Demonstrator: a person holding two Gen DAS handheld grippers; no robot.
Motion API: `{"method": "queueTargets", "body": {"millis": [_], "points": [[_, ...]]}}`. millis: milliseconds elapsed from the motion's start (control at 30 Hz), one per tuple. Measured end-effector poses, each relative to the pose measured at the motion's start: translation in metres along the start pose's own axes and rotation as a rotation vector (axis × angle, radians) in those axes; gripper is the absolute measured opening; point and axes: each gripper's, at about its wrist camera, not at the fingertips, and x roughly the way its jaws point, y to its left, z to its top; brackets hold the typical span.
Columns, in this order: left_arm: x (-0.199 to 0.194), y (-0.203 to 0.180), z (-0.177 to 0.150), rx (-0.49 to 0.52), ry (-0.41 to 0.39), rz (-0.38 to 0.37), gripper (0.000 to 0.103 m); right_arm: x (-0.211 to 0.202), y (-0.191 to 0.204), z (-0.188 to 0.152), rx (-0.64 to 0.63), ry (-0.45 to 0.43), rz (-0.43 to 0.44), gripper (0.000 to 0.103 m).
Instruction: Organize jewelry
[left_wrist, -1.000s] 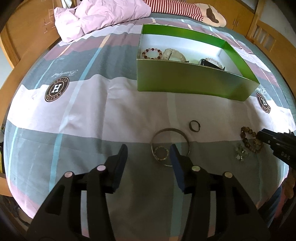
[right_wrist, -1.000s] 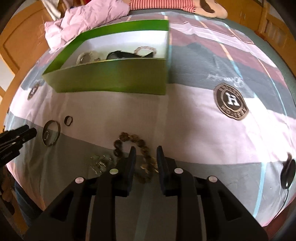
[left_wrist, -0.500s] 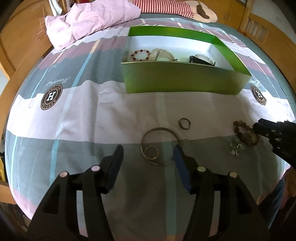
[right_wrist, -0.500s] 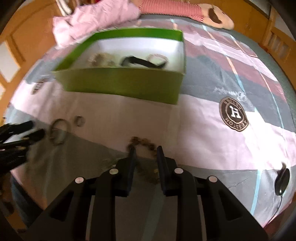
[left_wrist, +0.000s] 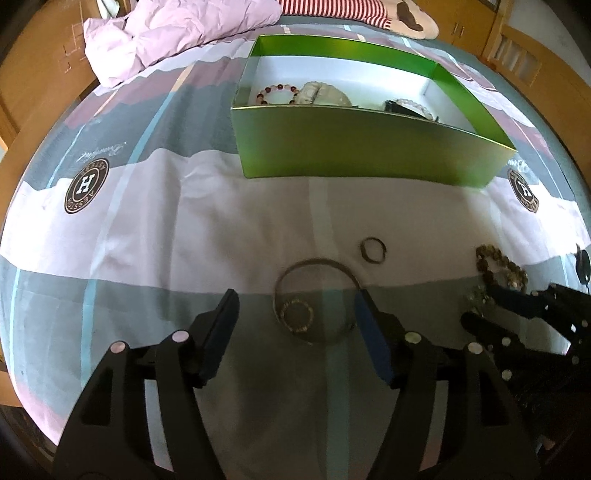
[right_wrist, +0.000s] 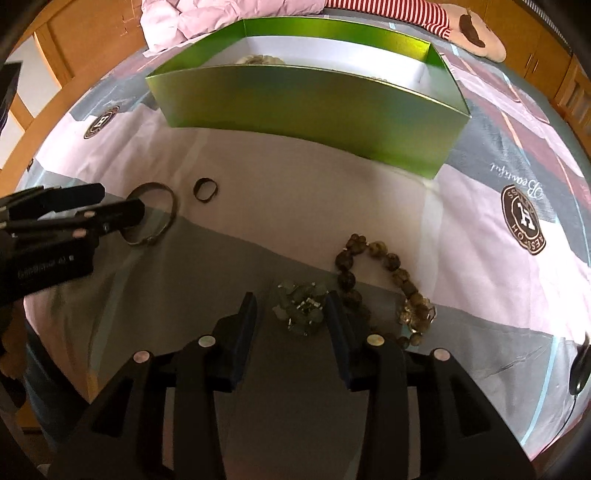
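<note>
A large silver bangle (left_wrist: 314, 261) lies on the bedsheet with a small beaded ring (left_wrist: 282, 314) inside it. My left gripper (left_wrist: 295, 312) hangs over them, jaws opening, one finger on each side of the bangle and not pressing it. A small dark ring (left_wrist: 364, 251) lies just beyond. My right gripper (right_wrist: 291, 310) is also opening, and a sparkly greenish crystal piece (right_wrist: 301, 308) lies loose between its fingers. A brown bead bracelet (right_wrist: 384, 258) curls beside its right finger. The green box (left_wrist: 369, 144) behind holds several pieces of jewelry.
A crumpled pink quilt (left_wrist: 166, 33) and a striped plush toy (left_wrist: 369, 11) lie past the box. The wooden bed frame (right_wrist: 92, 44) rings the mattress. A black corded object (right_wrist: 578, 369) sits at the right edge. Each gripper shows at the side of the other's view.
Both grippers have opened wider. The right one has shifted left, from above the brown bead bracelet to above the crystal piece. The left one has hardly moved.
</note>
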Motion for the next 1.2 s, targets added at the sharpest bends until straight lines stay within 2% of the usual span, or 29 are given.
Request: {"method": "queueTargets", "body": {"millis": [333,500,567,600,733,833,900,933,1200], "points": [[0.014,0.002,0.003,-0.005,0.036,-0.023,0.051,0.006,-0.005,-0.002,0.006,0.003,-0.021,0.039],[0.02,0.003,0.014,-0.011,0.046,-0.028,0.051,0.007,-0.004,-0.001,0.007,0.003,-0.022,0.039],[0.023,0.001,0.015,-0.009,0.052,-0.029,0.043,0.006,-0.005,-0.001,0.006,0.003,-0.022,0.039],[0.025,0.001,0.016,-0.01,0.06,-0.031,0.034,0.006,-0.005,-0.002,0.006,0.002,-0.023,0.039],[0.028,0.002,0.016,-0.004,0.068,-0.014,0.021,0.006,-0.004,-0.002,0.006,0.002,-0.022,0.039],[0.028,0.005,0.016,-0.004,0.07,-0.018,0.009,0.006,-0.003,-0.002,0.001,-0.001,-0.023,0.033],[0.028,0.007,0.016,-0.008,0.068,-0.016,0.006,0.006,-0.001,0.0,-0.001,-0.002,-0.023,0.022],[0.027,0.007,0.015,-0.008,0.067,-0.015,0.004,0.006,0.0,0.001,-0.003,-0.004,-0.026,0.02],[0.006,0.006,0.015,0.004,0.027,-0.038,0.004,-0.007,-0.001,0.007,0.014,-0.039,-0.024,0.015]]}}
